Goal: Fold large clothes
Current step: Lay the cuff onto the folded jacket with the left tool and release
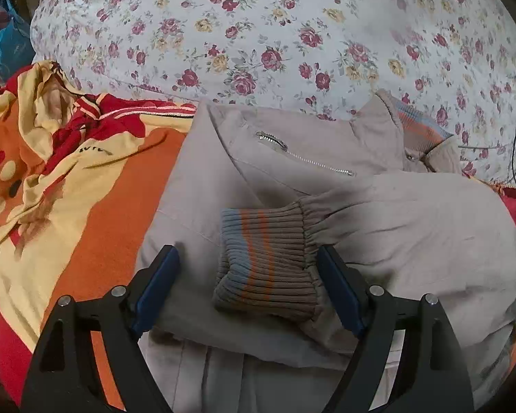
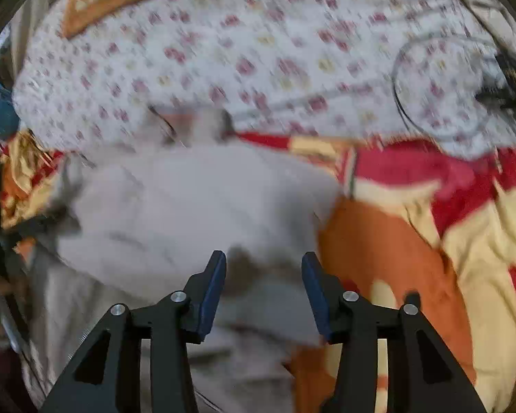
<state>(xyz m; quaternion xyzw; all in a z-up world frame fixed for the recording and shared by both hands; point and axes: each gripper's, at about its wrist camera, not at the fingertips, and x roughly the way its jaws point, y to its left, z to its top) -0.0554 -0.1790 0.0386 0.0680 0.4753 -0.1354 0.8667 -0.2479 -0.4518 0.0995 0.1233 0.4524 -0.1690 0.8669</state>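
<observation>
Soft, limp beige zip-up jacket (image 1: 378,227) on the bed suits pinching at its ribbed striped cuff (image 1: 268,261), framed by the wide-open left gripper (image 1: 247,275); right gripper (image 2: 263,282) gapes empty.

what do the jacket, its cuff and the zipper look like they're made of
Jacket: beige woven cloth, matte, probably cotton; it creases softly.
Cuff: ribbed knit, stretchy-looking, with raised ridges and blue and orange stripes.
Zipper: likely metal; the silver teeth and pull glint.
</observation>
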